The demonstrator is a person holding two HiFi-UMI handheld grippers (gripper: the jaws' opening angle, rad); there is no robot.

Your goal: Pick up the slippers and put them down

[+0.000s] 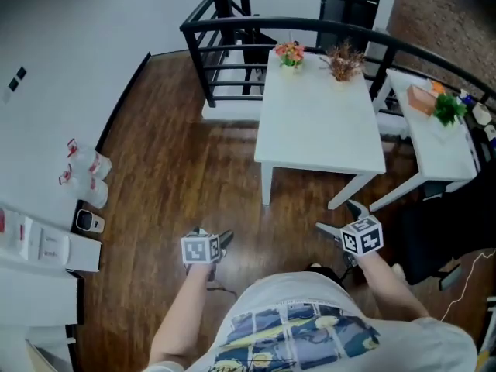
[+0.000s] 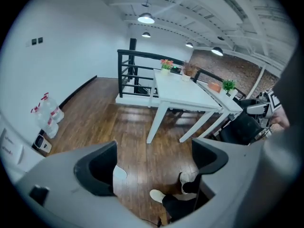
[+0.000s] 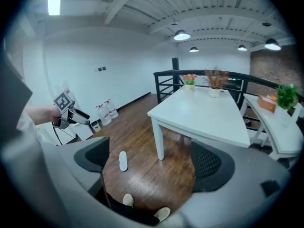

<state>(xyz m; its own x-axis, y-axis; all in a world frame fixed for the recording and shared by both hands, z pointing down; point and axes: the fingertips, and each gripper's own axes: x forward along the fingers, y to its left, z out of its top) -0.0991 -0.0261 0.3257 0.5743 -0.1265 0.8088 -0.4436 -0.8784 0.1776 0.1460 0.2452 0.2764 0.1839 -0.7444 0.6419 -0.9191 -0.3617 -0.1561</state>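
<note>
One white slipper [image 3: 123, 160] lies flat on the wooden floor, left of the white table's near leg. In the left gripper view that slipper [image 2: 119, 173] shows partly behind the left jaw. In the head view I cannot make it out. My left gripper [image 1: 223, 240] is held high above the floor, open with nothing between its fingers [image 2: 152, 163]. My right gripper [image 1: 342, 218] is also raised and stands open and empty [image 3: 152, 161]. The person's two feet in pale shoes [image 2: 157, 195] stand below the grippers.
A white table [image 1: 318, 122] with small plants stands ahead, and a second white table [image 1: 438, 142] is to its right. A black railing [image 1: 232, 37] runs behind them. Water bottles [image 1: 89, 169] and a white box [image 1: 46, 242] sit by the left wall. A black chair [image 1: 434, 239] is at right.
</note>
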